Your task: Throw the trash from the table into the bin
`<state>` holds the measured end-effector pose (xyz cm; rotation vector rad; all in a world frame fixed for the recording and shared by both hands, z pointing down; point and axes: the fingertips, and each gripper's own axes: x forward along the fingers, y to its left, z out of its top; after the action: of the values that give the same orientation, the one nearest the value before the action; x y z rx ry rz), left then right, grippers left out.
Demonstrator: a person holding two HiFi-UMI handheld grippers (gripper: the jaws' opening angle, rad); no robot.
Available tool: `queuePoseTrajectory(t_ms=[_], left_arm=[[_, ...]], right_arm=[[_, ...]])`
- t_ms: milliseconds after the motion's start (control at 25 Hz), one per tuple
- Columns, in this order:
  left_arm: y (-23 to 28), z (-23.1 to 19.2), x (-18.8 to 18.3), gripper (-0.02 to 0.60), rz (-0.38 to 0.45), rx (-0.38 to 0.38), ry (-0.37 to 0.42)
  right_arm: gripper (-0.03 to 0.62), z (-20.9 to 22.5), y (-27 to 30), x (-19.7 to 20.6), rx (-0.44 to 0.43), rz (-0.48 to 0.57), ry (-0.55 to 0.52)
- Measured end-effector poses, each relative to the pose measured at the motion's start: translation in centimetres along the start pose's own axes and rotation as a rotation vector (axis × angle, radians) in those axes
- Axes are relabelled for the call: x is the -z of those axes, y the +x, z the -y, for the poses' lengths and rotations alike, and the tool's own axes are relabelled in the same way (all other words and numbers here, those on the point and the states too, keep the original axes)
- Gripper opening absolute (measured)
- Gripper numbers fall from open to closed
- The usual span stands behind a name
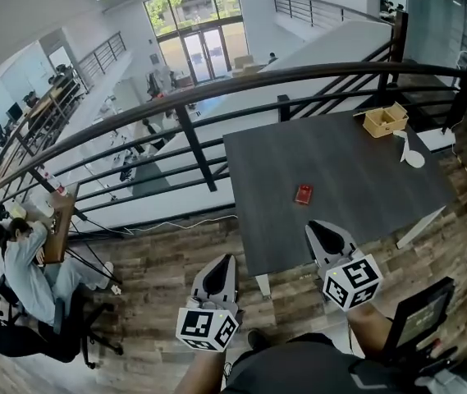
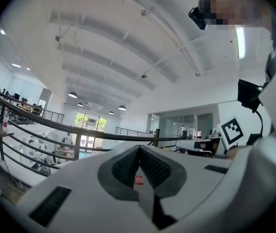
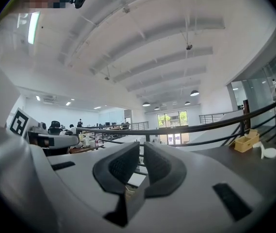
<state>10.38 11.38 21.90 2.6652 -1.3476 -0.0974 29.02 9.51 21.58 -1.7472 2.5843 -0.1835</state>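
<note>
A small red piece of trash (image 1: 303,194) lies near the middle of the dark grey table (image 1: 356,179). In the left gripper view the red piece (image 2: 139,180) shows through the slit below the jaw tips. At the table's far right lie a white piece (image 1: 412,156) and a tan open box (image 1: 385,119). The box (image 3: 244,142) and the white piece (image 3: 268,153) also show in the right gripper view. My left gripper (image 1: 223,258) (image 2: 138,148) hangs over the wooden floor short of the table's near edge, shut and empty. At that edge my right gripper (image 1: 315,227) (image 3: 142,145) is shut on nothing.
A black railing (image 1: 217,89) runs behind and left of the table, with a lower hall beyond it. A seated person (image 1: 20,261) is at the far left. A black chair (image 1: 418,318) stands at the lower right. A white table leg (image 1: 262,286) is between the grippers.
</note>
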Motion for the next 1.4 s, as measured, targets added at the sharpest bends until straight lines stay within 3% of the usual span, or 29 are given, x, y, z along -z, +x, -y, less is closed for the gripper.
queuePoseTrajectory(t_ms=[360, 640, 800, 1000, 1200, 1400], left_arm=[[2.9, -5.2, 1.2, 0.009, -0.043, 0.025, -0.009], [8.3, -6.4, 2.3, 0.011, -0.072, 0.015, -0.009], [11.8, -6.4, 4.2, 0.011, -0.132, 0.040, -0.028], [15.6, -7.2, 7.0, 0.011, -0.204, 0.012, -0.016], [19.7, -7.7, 10.3, 0.014, -0.271, 0.033, -0.018], [22.0, -8.7, 14.3, 0.074, -0.363, 0.003, -0.037]], right_arm=[[0.023, 0.5, 5.0, 1.0, 0.075, -0.044, -0.003], [0.123, 5.4, 9.7, 2.8, 0.094, -0.103, 0.023], [0.207, 9.1, 12.7, 4.4, 0.110, -0.099, 0.067], [0.255, 13.4, 15.7, 9.3, 0.149, -0.196, 0.106], [0.278, 17.6, 18.6, 15.2, 0.186, -0.321, 0.139], [0.321, 20.7, 20.5, 22.4, 0.233, -0.483, 0.198]])
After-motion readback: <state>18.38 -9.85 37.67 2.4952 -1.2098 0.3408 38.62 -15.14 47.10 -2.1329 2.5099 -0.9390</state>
